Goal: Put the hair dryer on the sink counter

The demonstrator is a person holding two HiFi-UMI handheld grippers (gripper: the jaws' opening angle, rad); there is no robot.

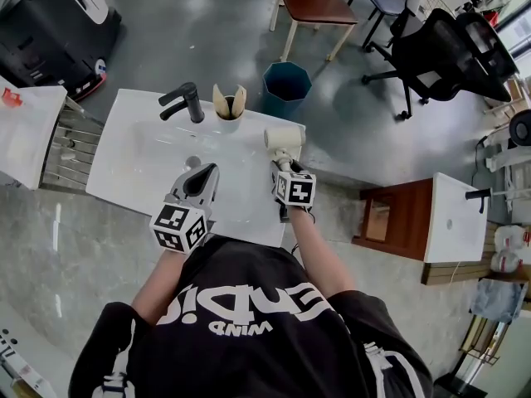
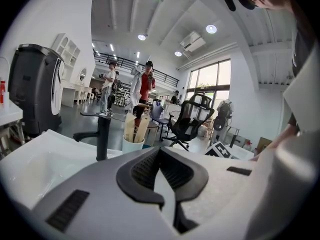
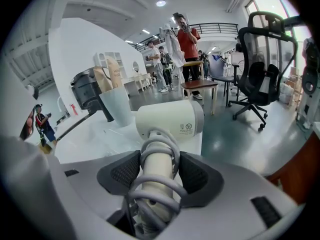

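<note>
The hair dryer (image 3: pixel 170 119) is gripped by its handle in the right tool (image 3: pixel 160 170), and the cord is wound round the handle. The dryer is seen over the back right corner of the white worktop (image 1: pixel 124 168), near the cup (image 1: pixel 228 110). The left tool (image 2: pixel 161 151) is closed, and nothing is held in it.

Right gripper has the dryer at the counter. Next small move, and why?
Probably lower the dryer slightly and leftward: the right gripper clamps its cord-wrapped handle, and its head is close to the counter's right edge, risking a fall.
</note>
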